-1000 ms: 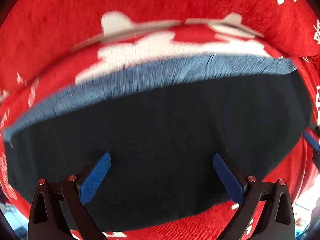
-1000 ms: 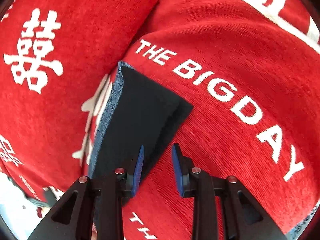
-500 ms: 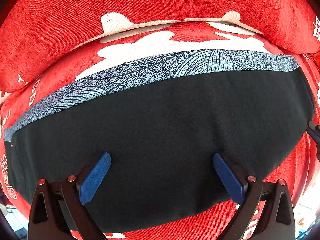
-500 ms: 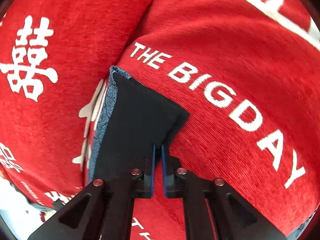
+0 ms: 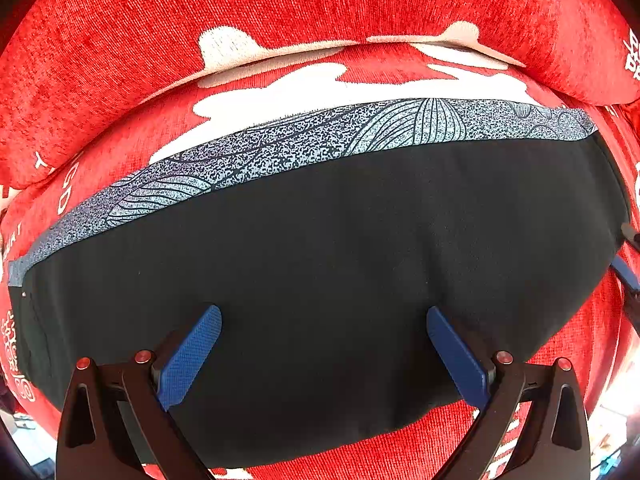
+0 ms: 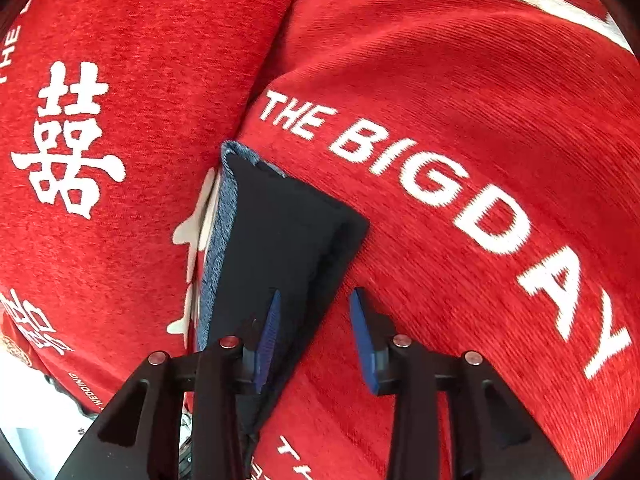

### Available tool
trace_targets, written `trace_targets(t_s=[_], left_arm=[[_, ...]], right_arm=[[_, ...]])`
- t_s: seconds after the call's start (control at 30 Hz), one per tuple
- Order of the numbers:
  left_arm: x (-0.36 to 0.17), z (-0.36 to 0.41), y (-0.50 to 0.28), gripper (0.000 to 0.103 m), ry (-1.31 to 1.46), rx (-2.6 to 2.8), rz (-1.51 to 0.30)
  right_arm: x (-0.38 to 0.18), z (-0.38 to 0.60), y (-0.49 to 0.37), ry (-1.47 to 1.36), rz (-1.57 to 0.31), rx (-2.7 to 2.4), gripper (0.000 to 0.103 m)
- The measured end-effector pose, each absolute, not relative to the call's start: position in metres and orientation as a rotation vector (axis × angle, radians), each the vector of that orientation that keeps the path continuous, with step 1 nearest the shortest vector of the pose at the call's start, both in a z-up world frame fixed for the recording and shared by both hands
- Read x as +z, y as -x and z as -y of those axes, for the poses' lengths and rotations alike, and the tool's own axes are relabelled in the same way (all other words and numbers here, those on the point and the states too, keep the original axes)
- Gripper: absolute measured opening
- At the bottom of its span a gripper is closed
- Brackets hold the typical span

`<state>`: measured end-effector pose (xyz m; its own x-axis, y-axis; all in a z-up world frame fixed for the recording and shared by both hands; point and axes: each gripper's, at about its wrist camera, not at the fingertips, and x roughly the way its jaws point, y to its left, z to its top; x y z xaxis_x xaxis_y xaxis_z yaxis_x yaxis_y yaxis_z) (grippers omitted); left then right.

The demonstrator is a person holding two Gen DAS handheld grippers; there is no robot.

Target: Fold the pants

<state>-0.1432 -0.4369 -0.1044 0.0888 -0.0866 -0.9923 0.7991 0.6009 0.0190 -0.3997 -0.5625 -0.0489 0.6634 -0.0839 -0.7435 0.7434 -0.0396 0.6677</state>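
Observation:
The pants [image 5: 320, 248] lie folded into a flat black block on the red sofa seat, with a speckled grey-blue patterned band [image 5: 304, 148] along their far edge. My left gripper [image 5: 324, 344] is open and empty, its jaws wide apart just above the near part of the pants. In the right wrist view the same folded pants [image 6: 280, 248] show end-on. My right gripper [image 6: 314, 328] is open and empty at their near right edge, its left finger over the black cloth and its right finger over the sofa.
The red sofa seat cushion [image 6: 460, 100] carries white lettering "THE BIGDAY". A red back cushion [image 5: 280, 8] rises right behind the pants; it also shows in the right wrist view [image 6: 140, 80]. Floor shows at the lower left [image 6: 24, 432].
My right gripper closed at the pants' near edge half a second ago and has now opened again and let go. My left gripper has stayed open over the pants.

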Motion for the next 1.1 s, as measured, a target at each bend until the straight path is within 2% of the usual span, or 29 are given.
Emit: trace_targets(t_s=[0.17, 0.23, 0.27, 0.3, 0.33, 0.37, 0.5, 0.63, 0.73, 0.97, 1.1], left_arm=[[-0.108, 0.441, 0.137, 0.103, -0.684, -0.752, -1.317], [-0.106, 0.444, 0.136, 0.1, -0.685, -0.758, -1.338], [-0.102, 0.446, 0.135, 0.086, -0.672, -0.77, -1.355], [-0.095, 0.451, 0.135, 0.072, -0.665, -0.784, -1.357], [-0.087, 0.456, 0.134, 0.067, -0.666, -0.803, -1.351], [-0.079, 0.465, 0.136, 0.066, -0.66, -0.824, -1.335], [-0.066, 0.503, 0.141, 0.066, -0.6, -0.88, -1.294], [-0.097, 0.537, 0.162, 0.066, -0.64, -0.88, -1.338], [-0.097, 0.538, 0.183, 0.067, -0.714, -0.888, -1.202], [-0.085, 0.526, 0.148, 0.068, -0.576, -0.949, -1.339], [-0.069, 0.503, 0.116, 0.068, -0.506, -0.914, -1.343]], right_arm=[[-0.053, 0.573, 0.382, -1.415, -0.487, -0.689, 0.055], [-0.055, 0.576, 0.373, -1.424, -0.464, -0.681, 0.055], [-0.056, 0.577, 0.369, -1.443, -0.46, -0.675, 0.052], [-0.058, 0.579, 0.364, -1.475, -0.476, -0.663, 0.033], [-0.061, 0.58, 0.361, -1.502, -0.492, -0.641, 0.017], [-0.058, 0.58, 0.361, -1.509, -0.479, -0.63, 0.013], [-0.032, 0.578, 0.355, -1.446, -0.472, -0.562, 0.013], [-0.005, 0.572, 0.344, -1.365, -0.478, -0.509, 0.013], [0.007, 0.566, 0.326, -1.29, -0.523, -0.481, 0.013], [0.048, 0.542, 0.294, -1.079, -0.612, -0.454, 0.013], [0.078, 0.515, 0.268, -0.899, -0.691, -0.448, 0.013]])
